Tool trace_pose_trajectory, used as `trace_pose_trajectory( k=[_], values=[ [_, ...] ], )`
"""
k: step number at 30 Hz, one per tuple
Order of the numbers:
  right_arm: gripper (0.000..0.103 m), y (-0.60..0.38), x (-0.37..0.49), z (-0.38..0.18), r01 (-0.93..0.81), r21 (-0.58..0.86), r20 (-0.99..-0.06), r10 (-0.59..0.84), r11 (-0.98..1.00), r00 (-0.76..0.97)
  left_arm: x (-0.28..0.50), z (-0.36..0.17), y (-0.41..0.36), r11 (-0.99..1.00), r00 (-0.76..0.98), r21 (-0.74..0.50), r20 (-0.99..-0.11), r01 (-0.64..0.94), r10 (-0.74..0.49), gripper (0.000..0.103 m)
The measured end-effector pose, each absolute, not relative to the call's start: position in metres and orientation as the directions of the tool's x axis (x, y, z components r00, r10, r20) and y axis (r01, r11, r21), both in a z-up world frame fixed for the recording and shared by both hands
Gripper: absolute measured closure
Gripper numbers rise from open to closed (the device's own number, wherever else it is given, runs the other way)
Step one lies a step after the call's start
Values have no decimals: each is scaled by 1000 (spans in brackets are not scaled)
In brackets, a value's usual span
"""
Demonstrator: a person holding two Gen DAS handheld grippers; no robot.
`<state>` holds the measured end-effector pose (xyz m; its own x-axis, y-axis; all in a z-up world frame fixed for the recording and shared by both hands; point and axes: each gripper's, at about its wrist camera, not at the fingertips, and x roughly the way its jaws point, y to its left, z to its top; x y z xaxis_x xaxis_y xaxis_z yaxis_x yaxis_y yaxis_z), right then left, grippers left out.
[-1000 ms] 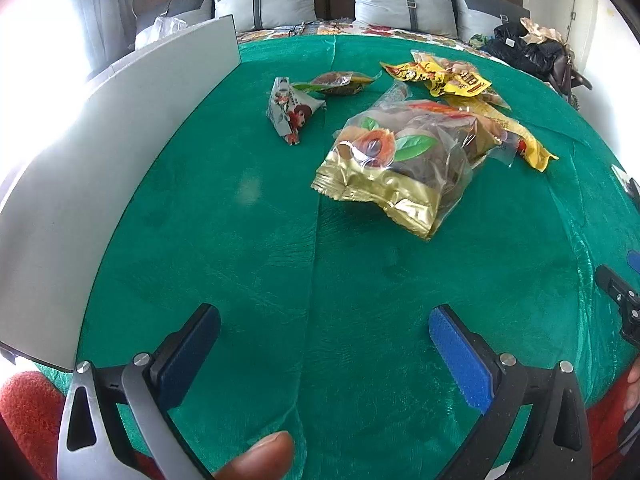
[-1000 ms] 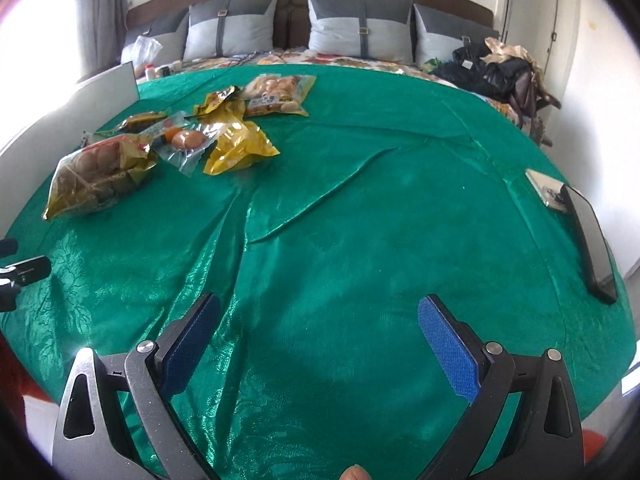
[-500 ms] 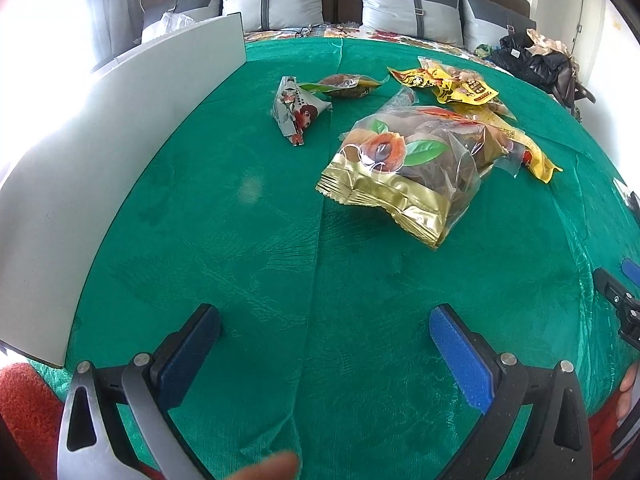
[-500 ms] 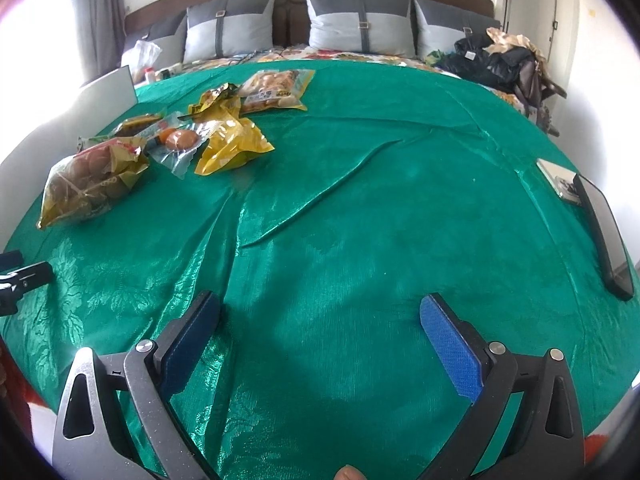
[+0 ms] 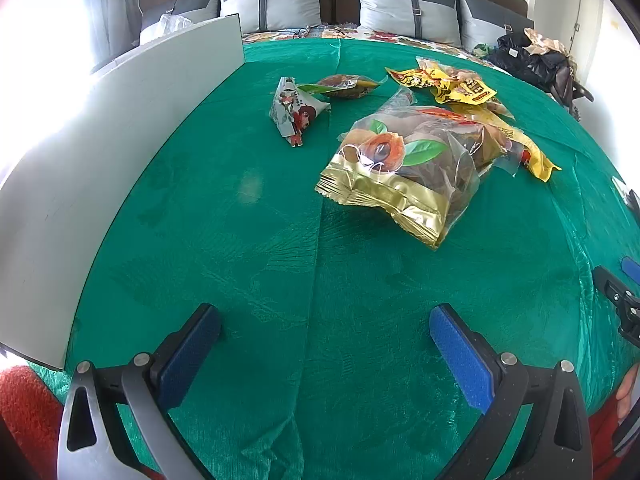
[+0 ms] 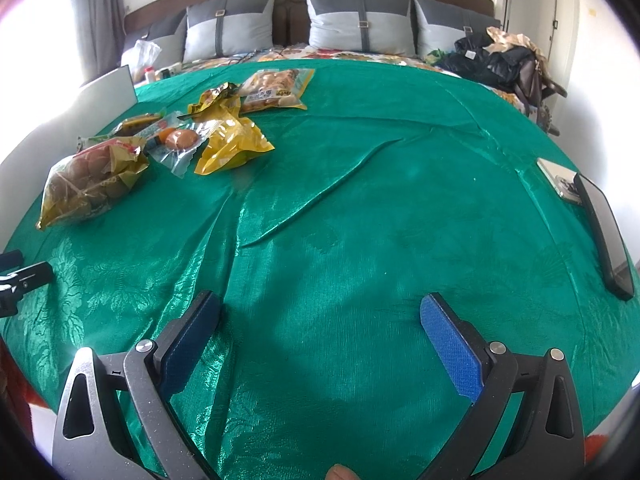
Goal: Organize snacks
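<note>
Several snack packets lie in a loose heap on a green cloth (image 5: 280,240). The largest is a clear bag with a gold edge (image 5: 404,168), also in the right wrist view (image 6: 90,178). Near it are a small white packet (image 5: 294,114), a brown pastry packet (image 5: 344,85), yellow packets (image 5: 460,86) (image 6: 232,142), an egg packet (image 6: 178,142) and a pale bag further back (image 6: 276,88). My left gripper (image 5: 324,320) is open and empty, short of the gold bag. My right gripper (image 6: 320,314) is open and empty over bare cloth, right of the heap.
A white board (image 5: 100,132) stands along the left edge of the cloth. A dark tablet (image 6: 604,232) and a small box (image 6: 558,178) lie at the right edge. Pillows (image 6: 360,20) and a pile of dark clothes (image 6: 504,60) are behind.
Both grippers have moved slightly forward and tilted, so the snacks sit lower and nearer in both views. The jaws stay open. No packet has moved.
</note>
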<state>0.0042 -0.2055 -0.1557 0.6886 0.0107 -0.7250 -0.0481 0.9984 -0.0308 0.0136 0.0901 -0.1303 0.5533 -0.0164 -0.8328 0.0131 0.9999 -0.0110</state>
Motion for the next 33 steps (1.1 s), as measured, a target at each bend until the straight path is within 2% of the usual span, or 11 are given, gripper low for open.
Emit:
trace_pose_trajectory(
  k=[33],
  values=[
    [1,-205,5,-156,-48,-31,-728,11,998,685,13,-132,87,1000,560,-8,-828,27,-21,0]
  ],
)
